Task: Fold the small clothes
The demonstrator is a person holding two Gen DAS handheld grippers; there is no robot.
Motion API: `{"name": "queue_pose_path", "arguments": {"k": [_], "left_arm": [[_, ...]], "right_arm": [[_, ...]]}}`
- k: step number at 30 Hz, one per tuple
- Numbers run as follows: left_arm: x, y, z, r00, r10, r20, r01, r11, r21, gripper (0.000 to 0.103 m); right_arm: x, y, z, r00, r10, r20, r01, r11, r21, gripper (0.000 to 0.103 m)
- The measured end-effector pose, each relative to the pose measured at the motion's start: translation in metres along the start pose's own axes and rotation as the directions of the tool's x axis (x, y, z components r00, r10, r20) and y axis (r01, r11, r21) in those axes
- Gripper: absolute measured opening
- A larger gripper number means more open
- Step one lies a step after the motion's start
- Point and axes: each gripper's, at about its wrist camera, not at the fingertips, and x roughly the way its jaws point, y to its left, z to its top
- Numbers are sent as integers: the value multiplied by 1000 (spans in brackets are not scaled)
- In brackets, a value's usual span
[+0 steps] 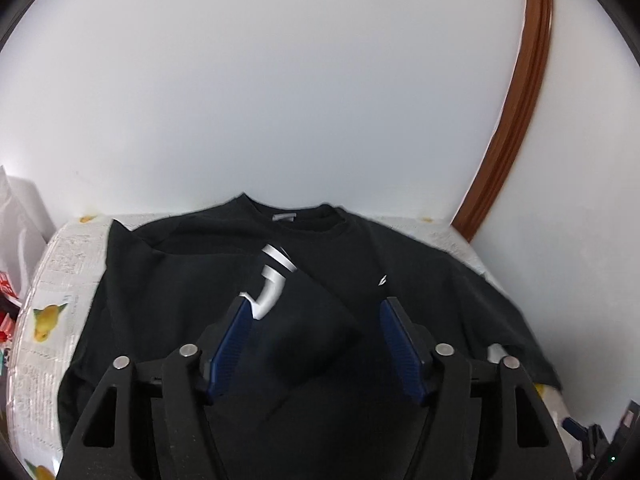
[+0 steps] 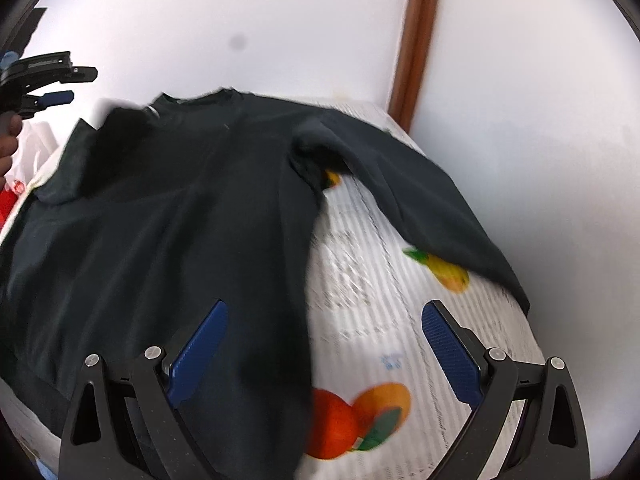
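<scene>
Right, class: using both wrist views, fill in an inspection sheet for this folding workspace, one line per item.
Surface: white fruit-printed tablecloth, mostly covered by the garment.
Job's things: black long-sleeved sweatshirt, one sleeve folded across its chest, the other sleeve spread out sideways.
Clutter: white plastic bag beyond the table's left edge.
Grippers: left gripper open; right gripper open above the sweatshirt's edge.
Cables: nothing seen.
Surroundings: white wall, brown wooden trim.

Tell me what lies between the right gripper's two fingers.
Right wrist view: the black shirt's side edge and bare fruit-print tablecloth below the open right gripper.
</scene>
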Motion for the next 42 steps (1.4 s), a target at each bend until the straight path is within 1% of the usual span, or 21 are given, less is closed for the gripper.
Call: {"name": "queue_pose_path", "arguments": {"k": [2,3,5,8,10,11,13,17,20,24,27,28,29,30,32,34,35,36,37,39,42], "left_arm": [[-23,11,0,999,-27,17,27,999,-17,73],[-32,16,0,999,-28,26,28,999,-20,74],[-52,34,-4,999,15,49,-14,1000,-24,76],[-67,65,-13,994,100,43,-98,994,-44,76],[-68,92,-26,986,164,15,-162,984,-73,76],[-68,110,-36,980,198,-9,-198,976,-88,76],[-68,130,-51,970,238,-45,-242,965,-105,76],[-64,171,-93,950,285,-124,-299,947,-118,76],[-54,187,-119,936,304,-177,-325,940,-102,76],[-45,195,-147,934,279,-224,-303,949,-83,76],[-40,190,-162,935,263,-237,-284,957,-61,76],[-37,190,-166,935,263,-239,-282,958,-50,76],[-35,188,-168,933,268,-240,-286,957,-45,76],[-33,188,-169,931,272,-242,-291,956,-45,76],[-34,189,-171,935,274,-227,-292,955,-53,76],[-35,189,-171,936,271,-224,-290,955,-56,76],[-36,189,-172,937,270,-221,-289,955,-60,76],[-36,188,-172,938,270,-219,-289,955,-61,76],[-36,188,-172,938,270,-216,-289,955,-60,76],[-37,187,-174,936,284,-209,-301,952,-54,76],[-37,186,-176,933,297,-203,-313,949,-49,76]], "right_arm": [[-9,12,8,1000,11,24,-11,1000,-22,97],[-11,18,12,999,17,33,-16,999,-33,96],[-17,35,23,998,33,54,-30,998,-57,96],[-18,64,41,996,55,72,-48,994,-100,84],[-14,85,54,993,86,77,-75,988,-133,73],[-10,99,63,992,107,74,-95,984,-151,72],[0,125,77,985,156,70,-141,974,-179,72],[34,189,105,967,255,12,-245,939,-240,72],[58,237,116,950,308,-45,-308,909,-282,73],[90,284,121,938,333,-99,-347,891,-294,75],[113,311,123,942,307,-135,-334,894,-298,75],[121,319,123,952,279,-130,-306,903,-302,75],[128,323,125,962,248,-118,-272,913,-303,75],[131,326,126,966,233,-108,-255,920,-298,74],[139,325,130,967,234,-105,-254,926,-279,67],[139,321,133,968,230,-101,-250,927,-280,38],[136,317,135,961,258,-104,-277,917,-287,27],[131,310,139,955,277,-110,-297,909,-291,12],[128,304,142,955,277,-106,-297,911,-288,12],[112,279,154,951,302,-66,-309,916,-255,12],[87,227,176,949,315,0,-310,934,-179,12]]}}
